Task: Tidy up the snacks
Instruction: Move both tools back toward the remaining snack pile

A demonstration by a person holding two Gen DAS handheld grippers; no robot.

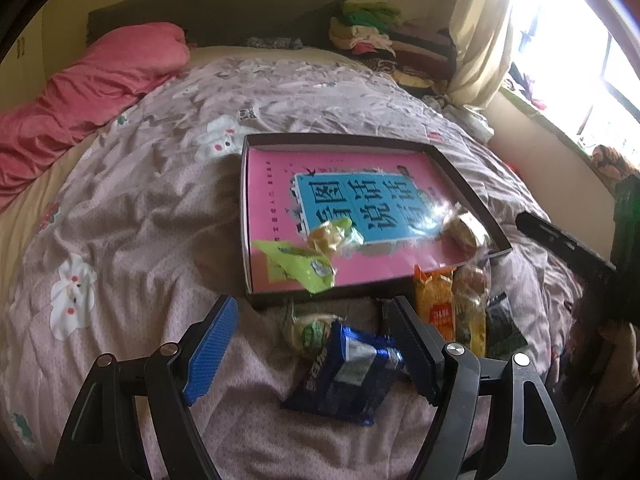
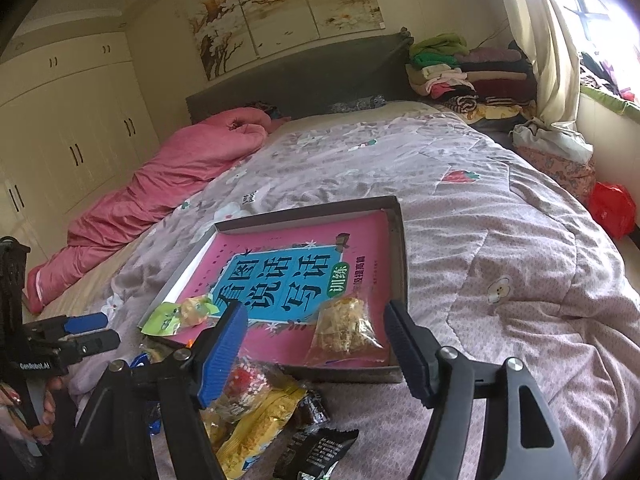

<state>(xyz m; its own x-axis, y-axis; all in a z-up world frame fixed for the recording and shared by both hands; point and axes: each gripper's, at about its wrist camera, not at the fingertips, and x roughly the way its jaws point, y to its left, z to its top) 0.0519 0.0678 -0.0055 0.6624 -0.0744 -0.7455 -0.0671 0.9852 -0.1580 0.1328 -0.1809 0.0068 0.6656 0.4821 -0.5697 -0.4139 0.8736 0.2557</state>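
Blue foil marks the nearest snack: a blue packet (image 1: 352,368) lies on the bed's quilt (image 1: 140,220) between the fingers of the left gripper (image 1: 316,348), close against the right-hand finger (image 1: 412,344) and well clear of the blue-padded one (image 1: 210,344). Those fingers stand released, wide apart, with no pad pressing on the packet. Just beyond it sits a round cake in a green-printed wrapper (image 1: 310,330), and to its right an orange packet (image 1: 436,300), a clear bag with a bun (image 1: 474,292) and a dark packet (image 1: 502,322) crowd together on the quilt below the tray's near corner.

The shallow dark tray (image 1: 472,184) rests on the bed ahead of both grippers, its floor covered by a pink book with a blue title panel (image 1: 280,176). Inside it lie a green packet (image 1: 298,266) and a small wrapped pastry (image 1: 330,236) near the left edge, and a clear bag of pale pastry (image 2: 346,328) near the right corner.

From the right wrist, the right gripper (image 2: 316,340) hovers above the tray's near rim with its fingers also released; the clear bag lies between them in the view, untouched. Below them, outside the tray, sit a yellow packet (image 2: 260,428), a red-flecked clear bag (image 2: 248,384) and a black packet (image 2: 316,452).

A pink blanket (image 1: 80,92) lies bunched along the bed's far side, with folded clothes (image 2: 460,76) stacked by the headboard.
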